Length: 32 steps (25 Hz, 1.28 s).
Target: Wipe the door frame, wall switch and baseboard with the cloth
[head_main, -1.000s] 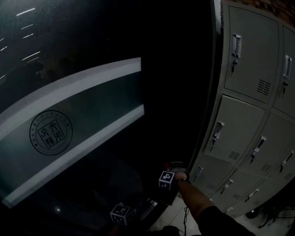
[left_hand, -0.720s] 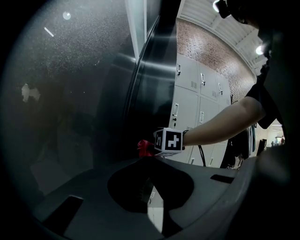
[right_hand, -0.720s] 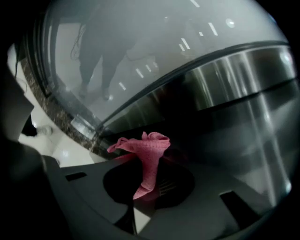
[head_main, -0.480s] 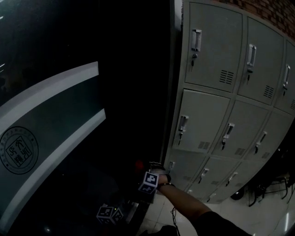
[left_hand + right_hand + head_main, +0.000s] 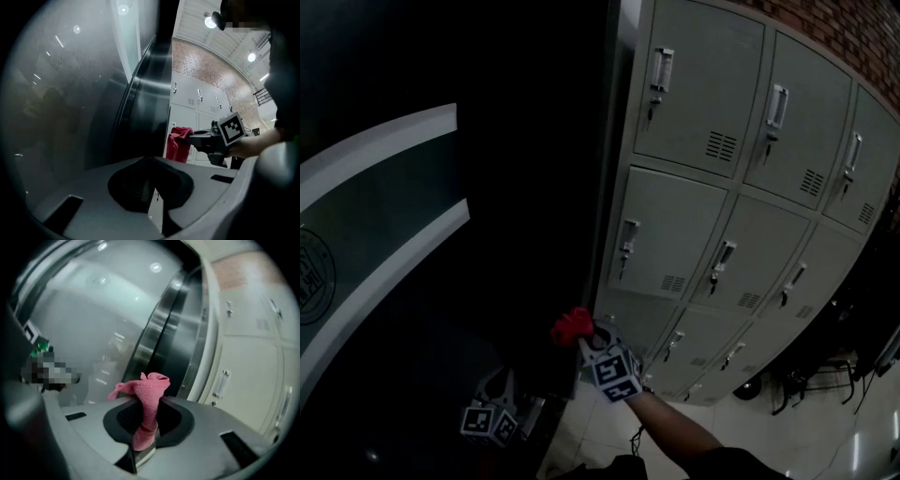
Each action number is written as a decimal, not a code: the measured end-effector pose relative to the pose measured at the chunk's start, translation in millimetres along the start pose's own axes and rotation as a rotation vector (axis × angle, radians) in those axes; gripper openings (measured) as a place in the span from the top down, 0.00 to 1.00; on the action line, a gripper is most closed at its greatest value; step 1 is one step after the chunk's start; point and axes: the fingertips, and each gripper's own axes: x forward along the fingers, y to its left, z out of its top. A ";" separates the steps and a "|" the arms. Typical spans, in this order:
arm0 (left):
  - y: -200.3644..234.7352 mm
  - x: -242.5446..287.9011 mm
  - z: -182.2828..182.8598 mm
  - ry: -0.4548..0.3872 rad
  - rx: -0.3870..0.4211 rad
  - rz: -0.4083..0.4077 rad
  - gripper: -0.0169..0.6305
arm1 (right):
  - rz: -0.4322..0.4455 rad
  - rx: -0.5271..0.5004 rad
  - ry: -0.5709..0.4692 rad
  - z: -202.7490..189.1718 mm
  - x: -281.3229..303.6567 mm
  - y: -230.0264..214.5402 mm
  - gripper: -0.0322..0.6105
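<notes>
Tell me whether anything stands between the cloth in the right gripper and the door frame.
Nothing visible does. The right gripper is shut on the red cloth, whose bunched end points toward the dark metal door frame, and no object shows between them. The lockers stand off to the side of the frame.

The right gripper (image 5: 584, 339) is held out on a bare, extended right forearm (image 5: 680, 433). Its tips sit low down, close by the door frame (image 5: 605, 187), though whether they touch it cannot be made out. Its marker cube faces up toward the head. The jaws are clamped on a bunched red cloth (image 5: 143, 392), which sticks out past the tips. The left gripper (image 5: 495, 411) hangs lower, left of the door frame and nearer the body, pointing up along it. Its jaws are closed together with nothing between them. The two grippers are apart.
</notes>
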 end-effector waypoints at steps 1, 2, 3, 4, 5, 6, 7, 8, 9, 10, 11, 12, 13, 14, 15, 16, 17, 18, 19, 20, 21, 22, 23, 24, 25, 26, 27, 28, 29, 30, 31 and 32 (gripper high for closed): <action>-3.1 -8.2 2.5 -0.014 0.002 0.027 0.98 | 0.021 0.048 -0.021 -4.2 -9.2 1.8 0.87; -7.2 -15.9 3.9 -0.024 0.003 0.057 0.98 | 0.044 0.073 -0.038 -8.2 -16.6 3.5 0.87; -12.2 -22.9 3.4 -0.031 0.004 0.086 0.98 | 0.068 0.082 -0.053 -11.3 -23.0 4.6 0.87; -18.4 -30.0 1.2 -0.040 0.002 0.116 0.98 | 0.094 0.086 -0.066 -13.2 -29.9 4.8 0.87; -26.5 -37.9 -1.7 -0.049 0.001 0.146 0.98 | 0.122 0.093 -0.080 -14.5 -38.4 4.5 0.87; -37.0 -47.4 -3.8 -0.061 0.003 0.177 0.98 | 0.154 0.101 -0.093 -16.1 -48.3 4.0 0.87; -49.1 -58.2 -3.7 -0.076 0.009 0.211 0.98 | 0.188 0.106 -0.107 -17.6 -59.0 3.6 0.87; -61.7 -70.1 -1.9 -0.093 0.014 0.249 0.98 | 0.224 0.107 -0.122 -18.4 -69.9 4.1 0.87; -73.6 -82.9 -0.3 -0.109 0.018 0.288 0.98 | 0.262 0.105 -0.139 -18.3 -80.8 5.6 0.87; -84.6 -96.1 -0.5 -0.120 0.022 0.324 0.98 | 0.299 0.100 -0.159 -17.3 -91.8 7.9 0.87; -94.8 -109.1 -2.3 -0.125 0.027 0.359 0.98 | 0.333 0.092 -0.178 -16.2 -102.9 10.2 0.87; -104.8 -121.6 -4.9 -0.126 0.030 0.394 0.98 | 0.361 0.084 -0.196 -16.3 -114.0 11.9 0.87; -114.8 -134.0 -7.3 -0.127 0.031 0.430 0.98 | 0.384 0.082 -0.213 -17.7 -125.6 12.8 0.87; -124.8 -146.5 -8.5 -0.129 0.032 0.463 0.98 | 0.401 0.087 -0.228 -19.8 -138.0 12.9 0.87; -134.1 -159.0 -7.8 -0.133 0.037 0.491 0.98 | 0.411 0.099 -0.240 -22.1 -150.4 12.1 0.87; -142.2 -170.7 -5.4 -0.139 0.045 0.514 0.98 | 0.415 0.116 -0.247 -24.8 -161.5 10.2 0.87; -148.7 -180.6 -1.9 -0.143 0.052 0.531 0.98 | 0.415 0.140 -0.248 -27.8 -170.4 7.1 0.87; -154.0 -188.2 2.1 -0.148 0.057 0.542 0.98 | 0.410 0.170 -0.246 -31.0 -176.7 2.8 0.87; -158.5 -193.6 6.3 -0.154 0.058 0.546 0.98 | 0.402 0.200 -0.241 -34.7 -180.7 -2.3 0.87; -162.3 -197.6 10.3 -0.162 0.058 0.545 0.98 | 0.389 0.225 -0.234 -38.9 -183.3 -7.9 0.87; -165.3 -200.7 13.5 -0.170 0.058 0.541 0.98 | 0.371 0.244 -0.228 -42.8 -185.4 -13.6 0.87; -167.1 -203.2 15.9 -0.177 0.058 0.537 0.98 | 0.351 0.260 -0.226 -46.2 -187.4 -19.0 0.87; -167.9 -205.4 17.4 -0.180 0.059 0.534 0.98 | 0.332 0.275 -0.225 -49.6 -189.6 -23.8 0.87; -168.4 -207.6 18.1 -0.179 0.062 0.531 0.98 | 0.314 0.295 -0.225 -53.4 -192.6 -27.2 0.87; -169.0 -210.4 18.0 -0.176 0.063 0.531 0.98 | 0.301 0.318 -0.224 -57.5 -196.5 -28.6 0.87; -170.1 -214.5 17.4 -0.173 0.062 0.533 0.98 | 0.294 0.333 -0.220 -61.5 -201.3 -27.3 0.87; -171.4 -219.6 16.7 -0.172 0.058 0.535 0.98 | 0.294 0.333 -0.214 -64.5 -206.3 -23.6 0.87; -172.3 -224.4 16.3 -0.170 0.056 0.535 0.98 | 0.300 0.321 -0.208 -66.0 -210.4 -18.4 0.87; -172.6 -227.9 16.6 -0.169 0.057 0.531 0.98 | 0.307 0.306 -0.205 -65.5 -213.0 -13.2 0.87; -172.3 -229.7 17.2 -0.168 0.057 0.525 0.98 | 0.311 0.303 -0.207 -63.4 -214.2 -9.5 0.87; -171.6 -230.3 17.5 -0.169 0.054 0.518 0.98 | 0.310 0.309 -0.214 -61.1 -214.6 -7.6 0.87; -170.6 -230.7 17.6 -0.172 0.046 0.510 0.98 | 0.306 0.318 -0.220 -59.5 -214.8 -7.1 0.87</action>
